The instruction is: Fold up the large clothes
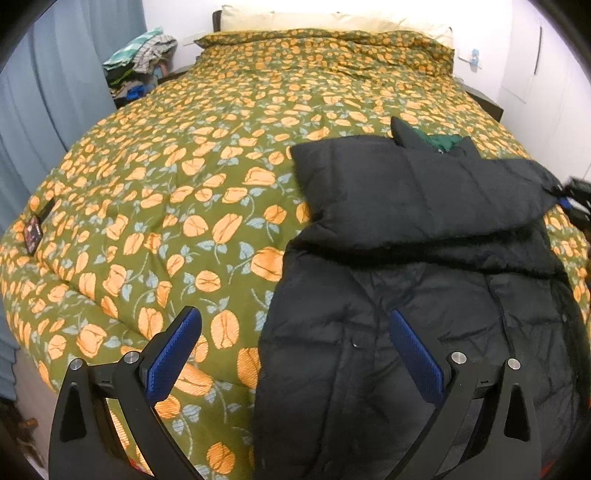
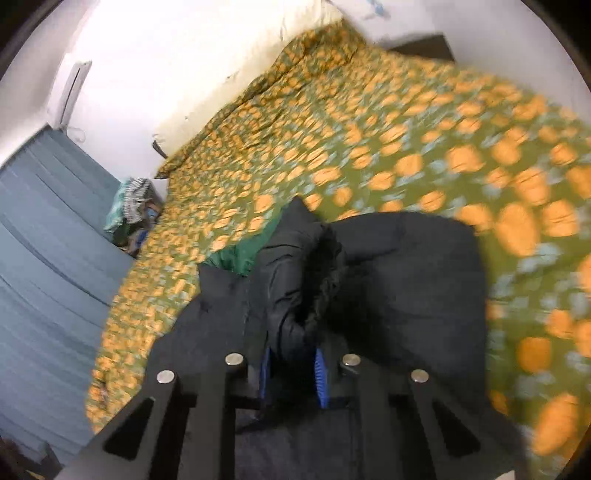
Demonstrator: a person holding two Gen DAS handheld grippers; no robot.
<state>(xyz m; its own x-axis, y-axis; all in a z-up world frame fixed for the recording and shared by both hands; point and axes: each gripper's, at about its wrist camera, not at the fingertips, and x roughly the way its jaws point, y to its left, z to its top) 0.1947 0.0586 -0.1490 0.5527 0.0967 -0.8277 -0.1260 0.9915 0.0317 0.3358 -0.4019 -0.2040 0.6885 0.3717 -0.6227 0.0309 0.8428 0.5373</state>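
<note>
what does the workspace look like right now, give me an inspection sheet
surface: bed with green floral quilt, rumpled near the pillows
job's things: black puffer jacket lies on the quilt, one sleeve folded across the body; green lining shows at the collar
clutter: small patch at the quilt's left edge
grippers: left gripper open, above the jacket's edge; right gripper shut on a bunch of jacket fabric
cables: nothing seen
surroundings: clothes pile beside the bed, blue curtain, white wall
</note>
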